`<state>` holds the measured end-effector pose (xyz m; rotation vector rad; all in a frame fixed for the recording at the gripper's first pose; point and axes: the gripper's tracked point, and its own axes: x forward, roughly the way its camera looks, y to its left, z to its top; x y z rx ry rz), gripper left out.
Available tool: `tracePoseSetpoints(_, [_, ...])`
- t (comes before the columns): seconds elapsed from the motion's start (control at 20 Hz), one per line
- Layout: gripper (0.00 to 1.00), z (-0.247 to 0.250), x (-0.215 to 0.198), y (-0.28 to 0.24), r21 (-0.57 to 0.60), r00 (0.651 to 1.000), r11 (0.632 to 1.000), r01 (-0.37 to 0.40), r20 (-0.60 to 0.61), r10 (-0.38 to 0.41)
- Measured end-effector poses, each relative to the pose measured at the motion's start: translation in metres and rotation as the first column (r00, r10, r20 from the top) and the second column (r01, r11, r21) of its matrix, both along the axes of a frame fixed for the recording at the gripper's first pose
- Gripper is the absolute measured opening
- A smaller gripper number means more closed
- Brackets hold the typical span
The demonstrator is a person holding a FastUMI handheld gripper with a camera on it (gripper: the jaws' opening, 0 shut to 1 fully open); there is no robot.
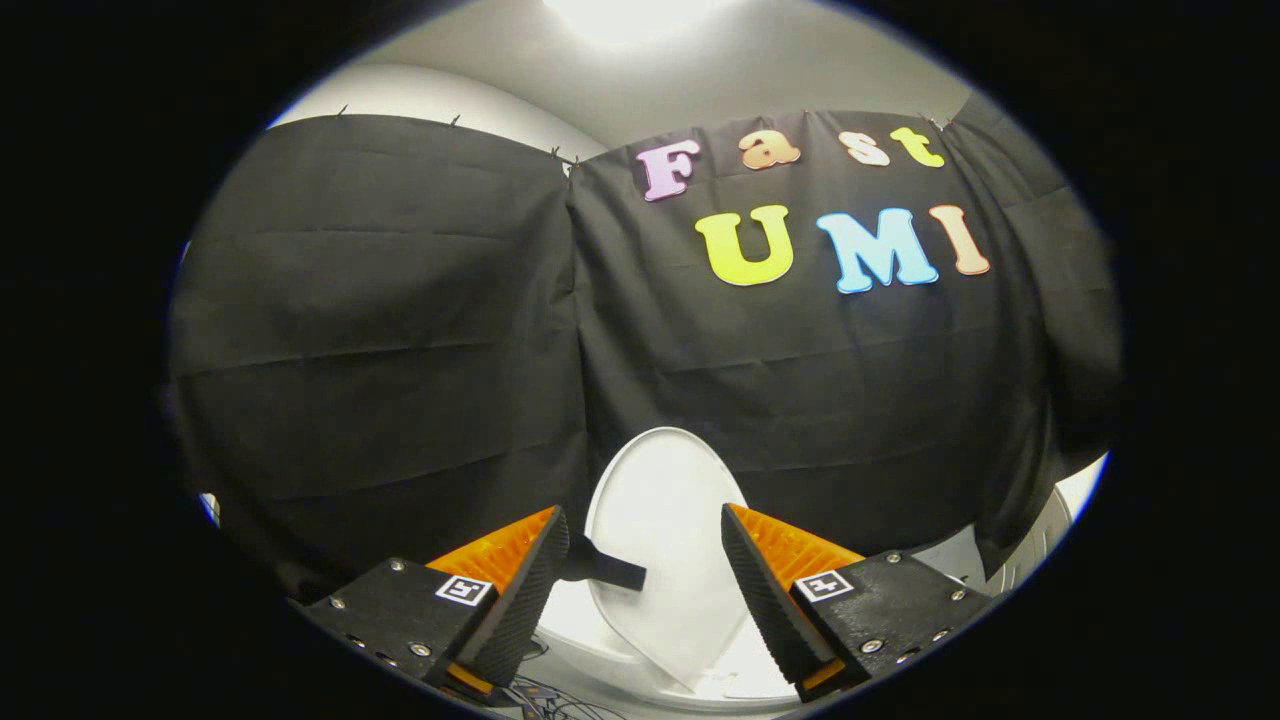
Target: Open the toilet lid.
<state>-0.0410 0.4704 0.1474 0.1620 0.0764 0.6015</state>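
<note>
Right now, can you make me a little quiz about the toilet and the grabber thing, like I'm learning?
1. True or false: the toilet lid is already raised, standing up in front of the black cloth wall.
2. Where is the lid compared with the gripper? A) far off to one side B) between and just beyond its fingers C) behind it
3. Fill in: the gripper's fingers are ____ (open or shut).

Key:
1. True.
2. B. A dark tab on the lid sits by one finger.
3. Open; they press on nothing.
</note>
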Motion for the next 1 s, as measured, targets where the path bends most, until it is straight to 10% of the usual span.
tracePoseSetpoints(1.0, [0.94, 0.02, 0.073, -0.23, -0.015, 0.925, 0.932, 0.363, 0.124, -0.358])
